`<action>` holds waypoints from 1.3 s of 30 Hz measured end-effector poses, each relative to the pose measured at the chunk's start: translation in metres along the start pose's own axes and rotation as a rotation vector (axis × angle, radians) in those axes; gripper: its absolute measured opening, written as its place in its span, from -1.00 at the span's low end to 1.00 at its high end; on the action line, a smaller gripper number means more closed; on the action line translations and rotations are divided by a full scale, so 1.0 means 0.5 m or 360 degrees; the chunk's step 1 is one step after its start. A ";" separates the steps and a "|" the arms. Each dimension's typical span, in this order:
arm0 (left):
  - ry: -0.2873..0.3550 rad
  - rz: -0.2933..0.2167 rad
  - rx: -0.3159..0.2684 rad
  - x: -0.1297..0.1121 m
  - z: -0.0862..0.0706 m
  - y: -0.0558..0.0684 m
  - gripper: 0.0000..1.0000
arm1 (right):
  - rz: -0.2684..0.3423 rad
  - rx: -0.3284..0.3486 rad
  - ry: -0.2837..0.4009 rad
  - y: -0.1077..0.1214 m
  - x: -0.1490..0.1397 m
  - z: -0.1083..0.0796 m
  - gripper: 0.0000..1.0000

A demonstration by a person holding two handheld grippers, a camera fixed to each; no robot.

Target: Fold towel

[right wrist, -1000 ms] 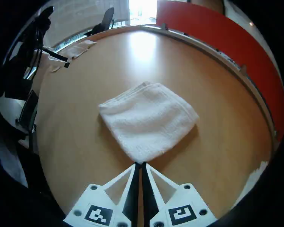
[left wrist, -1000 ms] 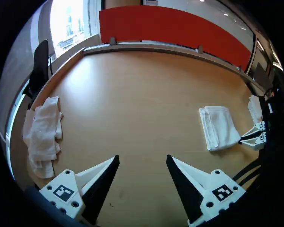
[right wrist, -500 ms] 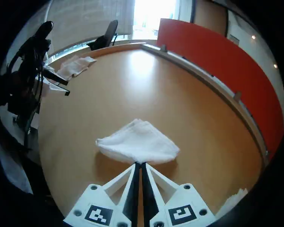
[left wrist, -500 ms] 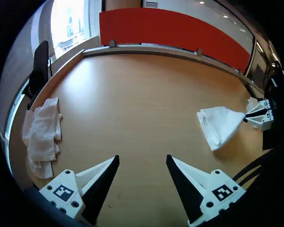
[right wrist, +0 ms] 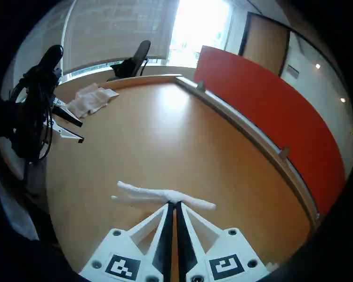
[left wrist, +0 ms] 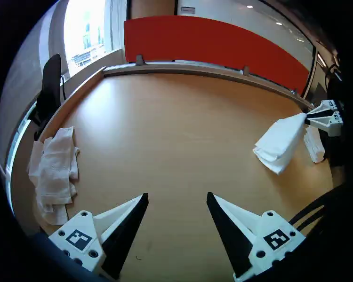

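1. Left gripper view: the left claw (left wrist: pixel 177 194) has its two dark fingers spread wide, with bare wooden tabletop (left wrist: pixel 176 127) between them and nothing held.
2. At the far right, the folded towel (left wrist: pixel 280 141) is white, thick and layered. It hangs as a slanted wedge from its top corner, which is pinched in the right claw (left wrist: pixel 309 118).
3. The towel is above the right edge of the tabletop. Whether its lowest corner touches the wood cannot be told.
4. Just beside it lies a second folded cloth (left wrist: pixel 315 145), also white. A heap of crumpled towels (left wrist: pixel 54 171) sits at the left edge, well apart.
5. Each finger base of the left claw carries a black-and-white square marker (left wrist: pixel 78 238). No readable writing shows.
6. Right gripper view: the right claw (right wrist: pixel 175 205) has its fingers pressed together, clamping the folded towel (right wrist: pixel 162 193). The towel appears here edge-on as a thin white strip just past the fingertips.
7. At the far left, the left claw (right wrist: pixel 82 133) has its fingers parted over the tabletop (right wrist: pixel 176 141), near the crumpled towels (right wrist: pixel 92 98).
8. An office chair (right wrist: pixel 136 56) stands beyond the tabletop, and a red partition (right wrist: pixel 280 117) runs along its right side.
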State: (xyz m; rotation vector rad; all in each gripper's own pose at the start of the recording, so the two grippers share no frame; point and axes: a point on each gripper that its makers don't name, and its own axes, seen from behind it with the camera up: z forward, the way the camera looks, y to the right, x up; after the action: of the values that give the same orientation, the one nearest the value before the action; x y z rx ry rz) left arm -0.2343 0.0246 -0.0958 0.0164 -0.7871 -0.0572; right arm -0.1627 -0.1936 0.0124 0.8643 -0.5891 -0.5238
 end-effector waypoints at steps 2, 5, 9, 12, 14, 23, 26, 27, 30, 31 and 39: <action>0.0005 0.0002 -0.0002 0.001 -0.001 0.001 0.84 | -0.0008 -0.0011 0.0009 0.008 0.009 -0.006 -0.92; 0.0009 0.0004 -0.0005 0.003 -0.003 0.003 0.84 | -0.0015 -0.0025 0.0021 0.018 0.018 -0.016 -0.92; 0.0014 0.0006 -0.0012 0.004 -0.005 0.007 0.84 | -0.0020 -0.0046 0.0027 0.035 0.022 -0.033 -0.92; 0.0017 0.0011 -0.0016 0.004 -0.006 0.010 0.84 | -0.0016 -0.0065 0.0027 0.050 0.022 -0.047 -0.92; 0.0018 0.0015 -0.0019 0.004 -0.007 0.012 0.84 | -0.0010 -0.0080 0.0028 0.062 0.021 -0.057 -0.92; 0.0022 0.0031 -0.0023 0.006 -0.010 0.015 0.84 | 0.0047 -0.0155 0.0020 0.133 0.002 -0.104 -0.92; 0.0024 0.0033 -0.0022 0.006 -0.011 0.017 0.84 | 0.0070 -0.0179 0.0015 0.159 -0.008 -0.120 -0.92; 0.0025 0.0034 -0.0021 0.007 -0.011 0.017 0.84 | 0.0080 -0.0188 0.0014 0.167 -0.012 -0.125 -0.92; 0.0026 0.0038 -0.0020 0.008 -0.012 0.019 0.84 | 0.0113 -0.0215 0.0013 0.195 -0.024 -0.140 -0.92; 0.0026 0.0039 -0.0019 0.008 -0.013 0.020 0.84 | 0.0125 -0.0224 0.0013 0.204 -0.028 -0.146 -0.92; 0.0025 0.0043 -0.0014 0.009 -0.014 0.023 0.84 | 0.0169 -0.0298 -0.0010 0.275 -0.062 -0.184 -0.92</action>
State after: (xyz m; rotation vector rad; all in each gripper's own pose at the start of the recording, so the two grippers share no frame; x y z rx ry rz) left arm -0.2258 0.0359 -0.0973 -0.0022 -0.7711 -0.0352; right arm -0.0984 -0.0490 0.0694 0.6506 -0.5785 -0.4769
